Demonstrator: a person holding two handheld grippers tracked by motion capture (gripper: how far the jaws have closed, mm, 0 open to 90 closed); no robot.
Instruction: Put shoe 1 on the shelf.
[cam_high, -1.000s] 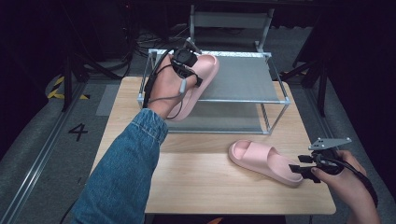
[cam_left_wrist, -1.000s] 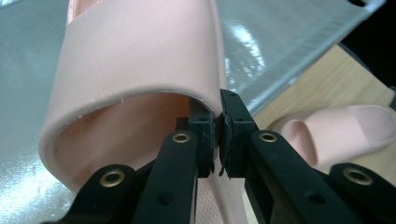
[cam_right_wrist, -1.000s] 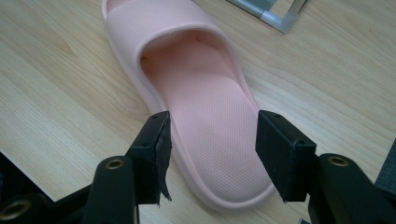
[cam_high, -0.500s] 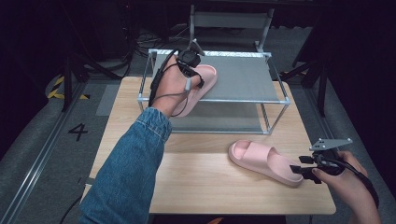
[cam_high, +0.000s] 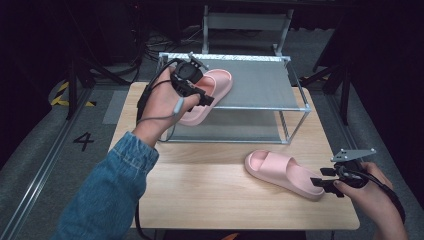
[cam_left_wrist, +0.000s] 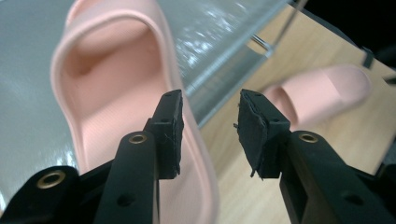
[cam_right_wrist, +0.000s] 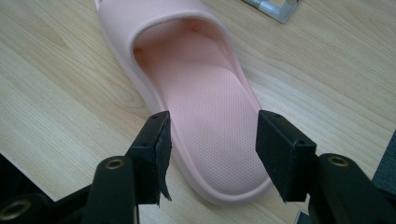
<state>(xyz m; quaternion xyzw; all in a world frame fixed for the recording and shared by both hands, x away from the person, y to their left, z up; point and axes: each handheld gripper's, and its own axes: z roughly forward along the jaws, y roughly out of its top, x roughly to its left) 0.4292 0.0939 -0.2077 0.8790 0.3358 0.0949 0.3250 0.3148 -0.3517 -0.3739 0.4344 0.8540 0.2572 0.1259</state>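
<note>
A pink slipper (cam_high: 216, 83) lies on the top shelf of a metal rack (cam_high: 260, 87), its heel hanging past the front edge. My left gripper (cam_high: 206, 99) hovers at that heel. Its jaws have just been opening, and in the left gripper view (cam_left_wrist: 210, 95) they stand apart beside the slipper's (cam_left_wrist: 116, 84) rim with nothing pressed between them. A second pink slipper (cam_high: 280, 170) rests on the wooden table. My right gripper (cam_high: 317, 181) sits at its heel; in the right gripper view (cam_right_wrist: 214, 116) the jaws straddle the heel (cam_right_wrist: 205, 93), open.
The rack has a lower grey shelf (cam_high: 235, 127) and stands at the back of the table (cam_high: 210, 190). Its front right post (cam_high: 289, 136) is just beyond the second slipper (cam_left_wrist: 322, 91). Dark floor and cables surround the table.
The left hand has drawn back toward the near side and its jaws have parted, leaving the slipper on the top shelf. The right hand and second slipper have not moved.
</note>
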